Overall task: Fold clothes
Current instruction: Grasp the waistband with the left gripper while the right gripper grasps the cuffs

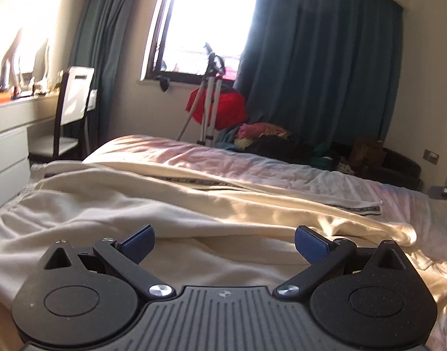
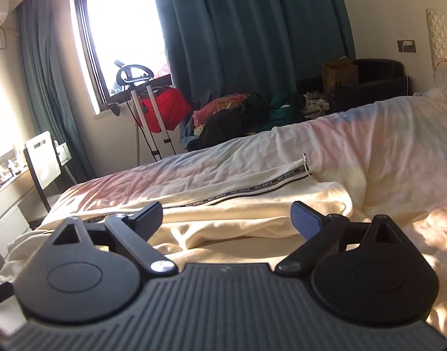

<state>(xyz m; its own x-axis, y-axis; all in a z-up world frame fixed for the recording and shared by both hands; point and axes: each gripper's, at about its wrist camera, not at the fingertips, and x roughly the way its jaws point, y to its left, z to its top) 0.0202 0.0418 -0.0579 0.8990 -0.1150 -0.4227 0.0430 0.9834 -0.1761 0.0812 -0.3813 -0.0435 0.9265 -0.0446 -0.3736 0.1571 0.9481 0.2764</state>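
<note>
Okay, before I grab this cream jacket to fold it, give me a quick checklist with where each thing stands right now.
1. Left gripper open: ok, jaws wide apart, nothing between them.
2. Right gripper open: ok, jaws wide, nothing held.
3. Jacket in front of both grippers: ok, it lies on the bed just ahead of the fingers.
4. Jacket flat: not ok, the cloth is bunched in folds near the grippers.
5. Zipper closed: cannot tell; the zipper tape and pull show, but the lower part is hidden.
6. Sleeves located: cannot tell, none clearly visible.
</note>
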